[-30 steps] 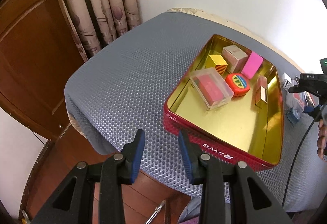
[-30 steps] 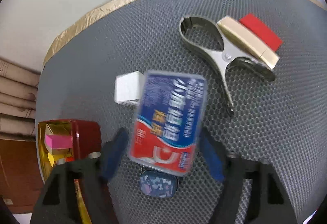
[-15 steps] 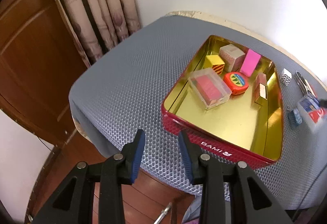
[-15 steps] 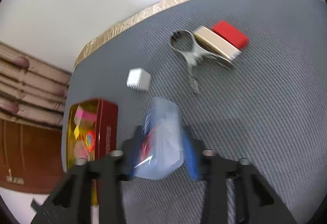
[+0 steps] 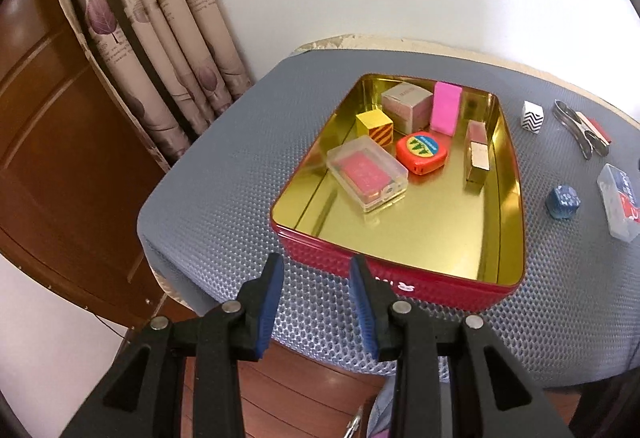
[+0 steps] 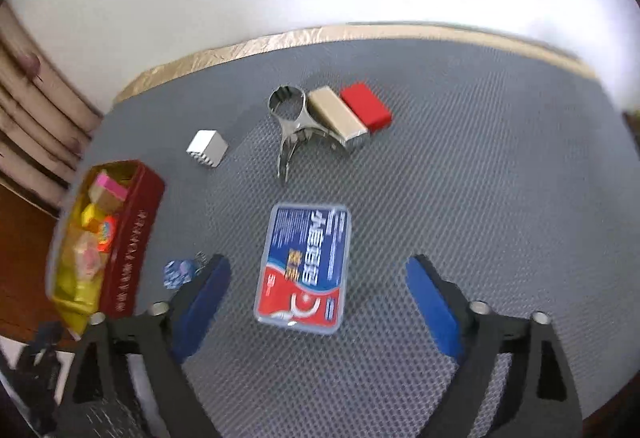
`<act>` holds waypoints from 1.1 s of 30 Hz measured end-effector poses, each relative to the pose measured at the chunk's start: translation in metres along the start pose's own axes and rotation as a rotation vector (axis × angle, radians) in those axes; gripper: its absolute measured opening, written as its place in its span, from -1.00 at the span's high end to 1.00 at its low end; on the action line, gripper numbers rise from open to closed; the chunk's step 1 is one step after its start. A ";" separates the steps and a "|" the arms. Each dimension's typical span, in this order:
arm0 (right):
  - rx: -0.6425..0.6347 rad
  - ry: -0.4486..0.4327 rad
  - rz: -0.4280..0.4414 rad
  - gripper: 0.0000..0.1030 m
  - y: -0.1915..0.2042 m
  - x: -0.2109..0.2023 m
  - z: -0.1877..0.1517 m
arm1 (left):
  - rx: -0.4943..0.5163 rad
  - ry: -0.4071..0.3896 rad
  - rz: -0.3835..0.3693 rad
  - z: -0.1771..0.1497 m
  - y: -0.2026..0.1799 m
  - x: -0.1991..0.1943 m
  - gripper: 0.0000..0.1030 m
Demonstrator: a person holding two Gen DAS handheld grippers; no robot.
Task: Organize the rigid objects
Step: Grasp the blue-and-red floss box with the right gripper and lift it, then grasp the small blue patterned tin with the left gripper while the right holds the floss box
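Note:
A red tin with a gold inside [image 5: 404, 280] holds several small boxes and an orange tape measure [image 5: 421, 151]; it also shows in the right wrist view [image 6: 132, 230]. A clear box with a blue and red label [image 6: 306, 266] lies flat on the grey mat between my right gripper's open fingers; it shows in the left wrist view [image 5: 620, 206] too. My right gripper [image 6: 318, 296] is open and holds nothing. My left gripper [image 5: 316, 292] is open and empty, just before the tin's near wall.
On the mat right of the tin lie a white zigzag cube [image 5: 532, 117], a small blue patterned object [image 5: 563, 201], a metal clip [image 6: 296, 126], a beige block [image 6: 338, 117] and a red block [image 6: 366, 106]. Curtains [image 5: 160, 50] hang at left.
My right gripper has opened and let go of the labelled clear box, which now lies flat on the mat. The left gripper has drawn closer to the tin.

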State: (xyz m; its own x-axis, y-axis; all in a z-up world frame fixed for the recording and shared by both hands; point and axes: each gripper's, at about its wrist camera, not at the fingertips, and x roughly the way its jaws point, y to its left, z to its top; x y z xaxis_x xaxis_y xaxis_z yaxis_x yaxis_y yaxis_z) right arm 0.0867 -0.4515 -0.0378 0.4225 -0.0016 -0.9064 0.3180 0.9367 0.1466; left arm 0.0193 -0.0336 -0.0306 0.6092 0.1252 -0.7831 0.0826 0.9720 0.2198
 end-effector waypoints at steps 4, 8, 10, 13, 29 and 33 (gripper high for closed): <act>-0.046 0.040 -0.063 -0.93 0.017 0.023 0.000 | 0.000 -0.018 -0.012 -0.001 0.000 -0.004 0.32; -0.031 0.122 -0.010 -0.14 0.015 0.057 -0.008 | 0.013 -0.049 -0.042 -0.001 -0.003 -0.012 0.32; -0.061 0.087 0.009 -0.12 0.012 0.056 -0.012 | 0.028 -0.075 -0.057 -0.001 -0.007 -0.017 0.32; -0.071 0.056 0.041 -0.11 -0.003 0.047 -0.014 | 0.047 -0.093 -0.109 0.000 -0.014 -0.027 0.32; 0.059 -0.059 -0.078 -0.12 -0.153 0.024 -0.036 | 0.142 0.083 -0.583 0.072 -0.143 -0.014 0.22; 0.045 -0.088 -0.075 -0.12 -0.159 0.024 -0.041 | 0.143 0.205 -0.547 0.082 -0.171 0.024 0.22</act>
State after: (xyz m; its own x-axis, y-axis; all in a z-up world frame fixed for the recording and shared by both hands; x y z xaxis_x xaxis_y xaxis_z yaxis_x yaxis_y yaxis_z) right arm 0.0115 -0.5863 -0.0996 0.4679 -0.1039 -0.8777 0.3889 0.9160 0.0989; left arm 0.0848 -0.2131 -0.0390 0.2845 -0.3363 -0.8977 0.4553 0.8715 -0.1822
